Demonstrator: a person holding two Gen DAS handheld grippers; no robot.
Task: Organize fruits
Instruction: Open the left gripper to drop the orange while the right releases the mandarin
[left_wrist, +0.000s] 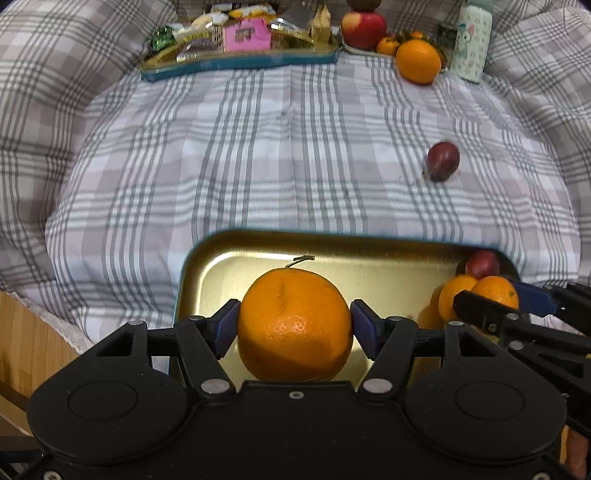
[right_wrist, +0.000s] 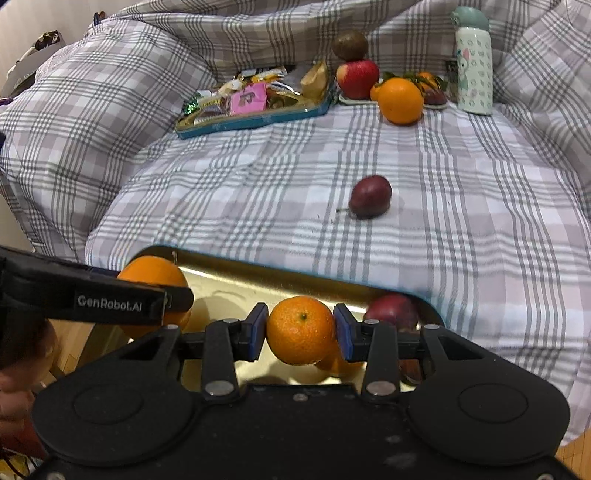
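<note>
Covering the bed, a plaid quilt (right_wrist: 424, 229); gold tray (left_wrist: 369, 251) resting on it.

Black plastic left gripper (left_wrist: 294, 326), blue pads, silver screws, white GenRobot.AI txt

Plaid bedding (right_wrist: 461, 229), wooden floor (left_wrist: 26, 343)
</note>
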